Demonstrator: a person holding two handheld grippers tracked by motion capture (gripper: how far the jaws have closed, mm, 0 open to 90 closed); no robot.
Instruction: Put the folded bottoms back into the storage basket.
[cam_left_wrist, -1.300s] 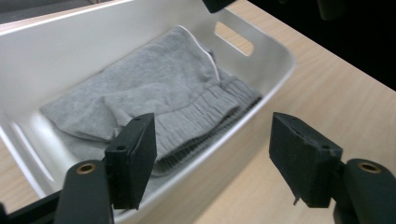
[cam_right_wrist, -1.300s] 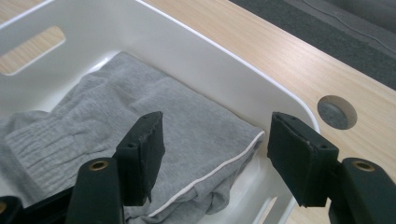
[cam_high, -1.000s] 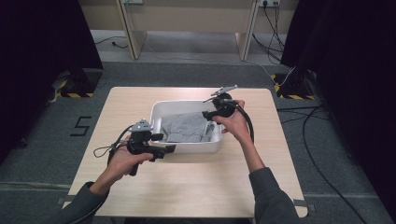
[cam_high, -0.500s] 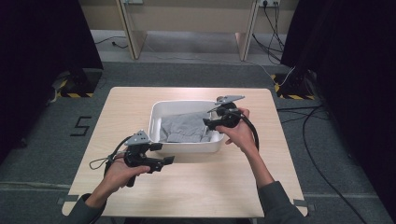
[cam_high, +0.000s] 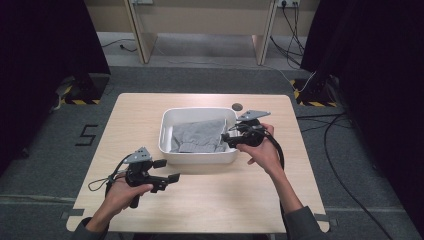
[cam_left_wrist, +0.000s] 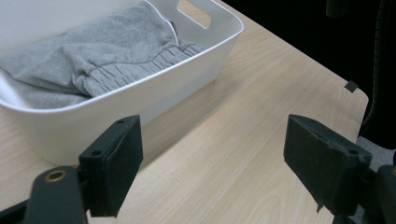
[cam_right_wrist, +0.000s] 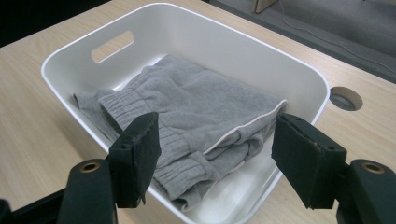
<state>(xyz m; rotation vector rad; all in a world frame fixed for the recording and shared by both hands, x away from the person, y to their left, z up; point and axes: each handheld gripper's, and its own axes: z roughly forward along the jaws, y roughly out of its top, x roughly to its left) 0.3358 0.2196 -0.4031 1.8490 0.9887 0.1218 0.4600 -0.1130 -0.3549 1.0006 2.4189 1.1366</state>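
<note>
the pale wooden tabletop (cam_high: 210, 200) carries a white plastic tub with handle slots (cam_high: 197, 156) at its middle, keeping the folded grey fleece garment (cam_high: 199, 135) contained inside. the right tool (cam_high: 231, 138) hovers at the tub's right rim, released and empty. the left tool (cam_high: 167, 171), jaws just opening and empty, sits clear over bare wood.

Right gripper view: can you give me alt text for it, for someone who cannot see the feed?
A folded grey garment lies in a white tub on a pale wooden table, seen between the open black jaws of the right gripper, which hold nothing. The tub has a handle slot in its far wall, and a round hole marks the table beyond it.
</note>
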